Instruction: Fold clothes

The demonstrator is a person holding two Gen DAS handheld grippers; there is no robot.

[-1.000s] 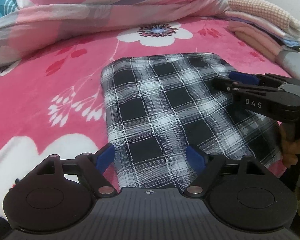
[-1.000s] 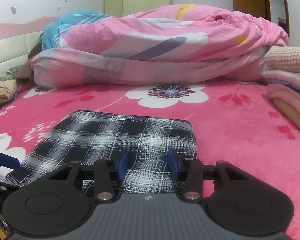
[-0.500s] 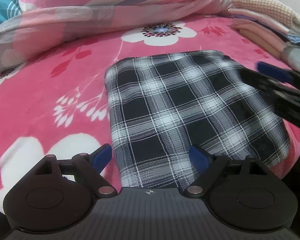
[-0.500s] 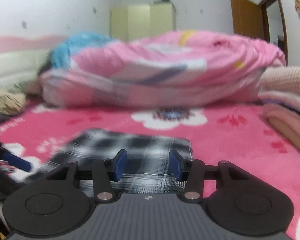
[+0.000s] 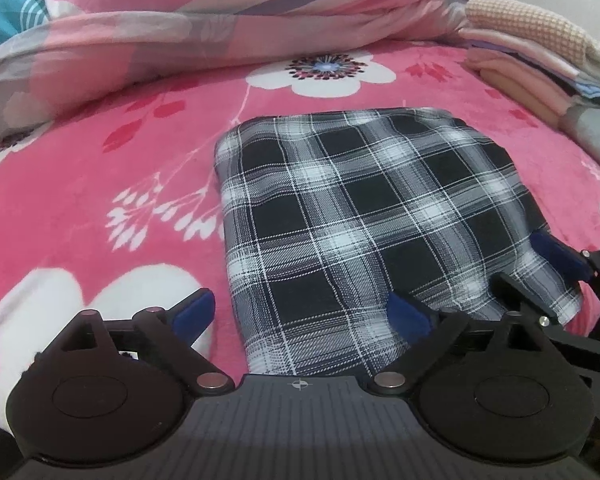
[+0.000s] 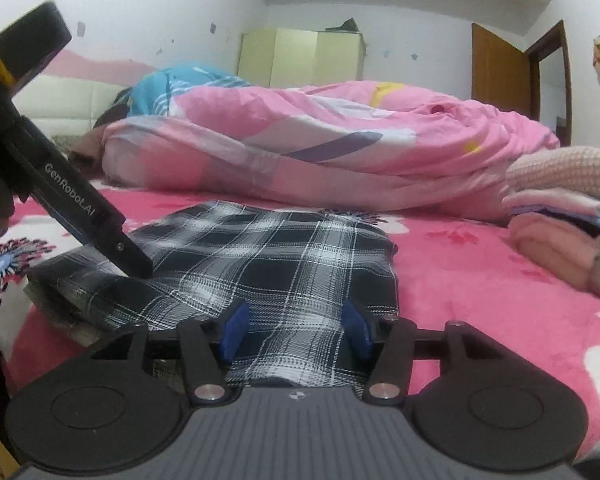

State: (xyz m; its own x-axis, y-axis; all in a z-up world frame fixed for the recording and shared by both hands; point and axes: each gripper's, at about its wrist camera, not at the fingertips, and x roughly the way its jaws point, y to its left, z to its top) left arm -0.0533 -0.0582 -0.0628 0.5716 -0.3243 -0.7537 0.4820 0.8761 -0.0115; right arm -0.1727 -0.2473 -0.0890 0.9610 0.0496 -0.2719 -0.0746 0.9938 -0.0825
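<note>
A folded plaid garment (image 5: 364, 216) lies centre frame on the pink flowered bed (image 5: 80, 200), long axis running away from both cameras. The left gripper (image 5: 300, 312), just opened wide, straddles its near-left corner; the right gripper (image 6: 296, 330), also opening, spans the near edge, gripping nothing.

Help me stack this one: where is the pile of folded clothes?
The pile of folded clothes sits at the bed's far right in both views, beyond the plaid garment, against the pink duvet.
</note>
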